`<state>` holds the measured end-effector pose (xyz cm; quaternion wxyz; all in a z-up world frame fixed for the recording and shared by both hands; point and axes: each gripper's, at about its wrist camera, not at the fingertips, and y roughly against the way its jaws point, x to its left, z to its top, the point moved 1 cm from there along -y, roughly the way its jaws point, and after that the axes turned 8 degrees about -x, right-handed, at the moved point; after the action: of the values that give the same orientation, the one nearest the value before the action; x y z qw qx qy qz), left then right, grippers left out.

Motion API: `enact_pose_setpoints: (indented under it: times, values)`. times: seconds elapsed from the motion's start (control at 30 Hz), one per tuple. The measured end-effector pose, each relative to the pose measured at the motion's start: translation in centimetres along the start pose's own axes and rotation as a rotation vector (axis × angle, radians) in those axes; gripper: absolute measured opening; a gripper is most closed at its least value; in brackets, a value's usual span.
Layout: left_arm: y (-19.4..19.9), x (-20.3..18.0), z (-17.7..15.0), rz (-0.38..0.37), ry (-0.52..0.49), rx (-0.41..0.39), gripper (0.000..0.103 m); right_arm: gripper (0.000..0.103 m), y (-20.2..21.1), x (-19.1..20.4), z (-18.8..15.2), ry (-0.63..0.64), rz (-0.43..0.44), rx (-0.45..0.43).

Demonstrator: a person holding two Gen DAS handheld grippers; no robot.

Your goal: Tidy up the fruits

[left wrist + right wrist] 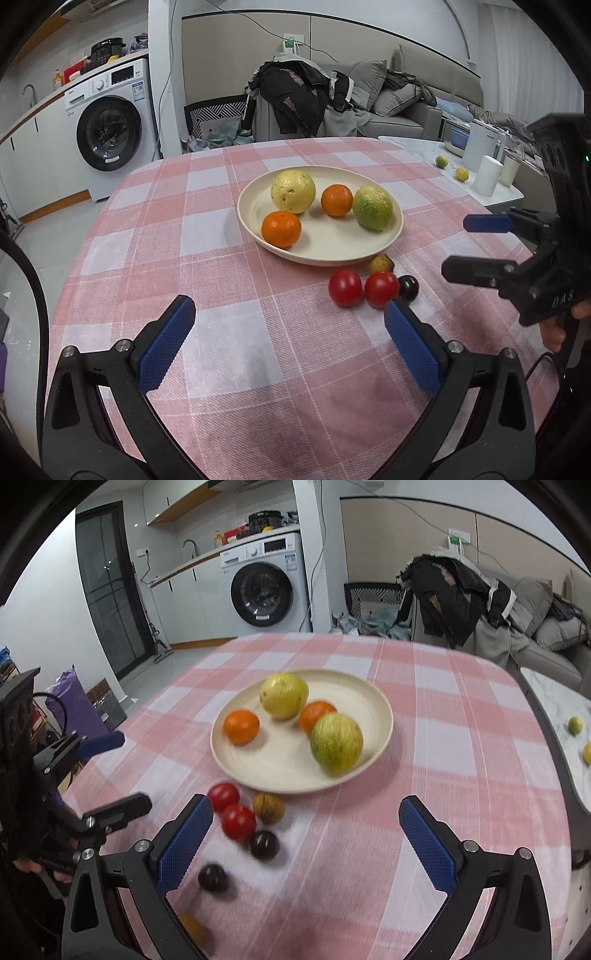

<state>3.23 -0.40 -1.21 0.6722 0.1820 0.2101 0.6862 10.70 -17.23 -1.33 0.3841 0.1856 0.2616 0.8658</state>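
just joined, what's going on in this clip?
A person holds two handheld grippers over a table with a pink checked cloth, sorting fruit. Both the left gripper and right gripper are open and hold nothing. The cream plate already holds two oranges, a yellow fruit and a green fruit. Two red tomatoes, a walnut and dark plums lie on the cloth beside the plate.
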Motion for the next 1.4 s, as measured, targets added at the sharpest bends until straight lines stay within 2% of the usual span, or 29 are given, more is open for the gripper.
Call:
enact_pose_setpoints:
  times: [0.23, 0.5, 0.63, 0.73, 0.87, 1.1, 1.2, 1.27, 1.33, 1.4]
  values:
    - [0.6, -0.8, -0.9, -0.021, 0.005, 0.024, 0.102, 0.103, 1.5, 0.9, -2.6, 0.023, 0.024, 0.067]
    - [1.3, -1.2, -2.4, -0.039, -0.002, 0.043, 0.101, 0.102, 2.1, 4.0, -5.1, 0.126, 0.114, 0.159]
    - [1.6, -1.4, -2.9, -0.055, -0.005, 0.049, 0.091, 0.1, 2.0, 5.2, -5.7, 0.158, 0.161, 0.18]
    - [1.3, -1.9, -3.2, -0.064, -0.019, 0.065, 0.079, 0.086, 1.8, 5.9, -6.3, 0.172, 0.188, 0.202]
    - [1.1, -2.4, -3.5, -0.09, -0.027, 0.083, 0.068, 0.075, 1.8, 7.0, -7.1, 0.212, 0.224, 0.224]
    - [0.7, -3.3, -3.6, -0.113, -0.047, 0.098, 0.065, 0.054, 2.0, 8.1, -7.9, 0.254, 0.269, 0.243]
    - [0.5, -3.2, -3.8, -0.119, -0.04, 0.111, 0.065, 0.049, 1.9, 8.2, -8.1, 0.271, 0.268, 0.239]
    - [0.3, -3.2, -3.8, -0.122, -0.033, 0.115, 0.065, 0.043, 2.1, 8.2, -8.1, 0.276, 0.269, 0.236]
    - [0.2, -3.0, -3.8, -0.124, -0.025, 0.119, 0.065, 0.032, 2.0, 8.2, -8.2, 0.284, 0.261, 0.23]
    - [0.2, -2.9, -3.9, -0.124, -0.017, 0.122, 0.065, 0.029, 2.1, 8.1, -8.2, 0.282, 0.264, 0.228]
